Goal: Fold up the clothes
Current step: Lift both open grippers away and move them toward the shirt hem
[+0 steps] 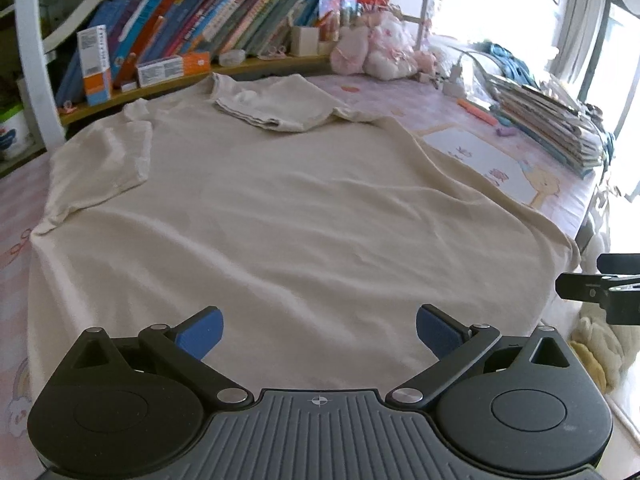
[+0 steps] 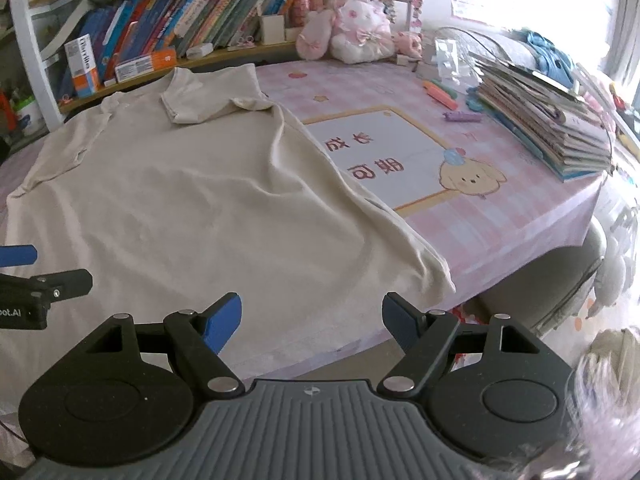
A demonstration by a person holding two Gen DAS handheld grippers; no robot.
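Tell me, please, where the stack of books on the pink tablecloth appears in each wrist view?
Left wrist view: the stack of books lies at the right edge, above mid-height, right of the T-shirt.
Right wrist view: the stack lies upper right, right of the white panel with the puppy picture.
Shared landmark: the pink plush toys at the back by the bookshelf.

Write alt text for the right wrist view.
A cream T-shirt lies spread flat on a pink checked tablecloth, both sleeves folded inward. The open right gripper hovers at its near hem; books are stacked to the right.
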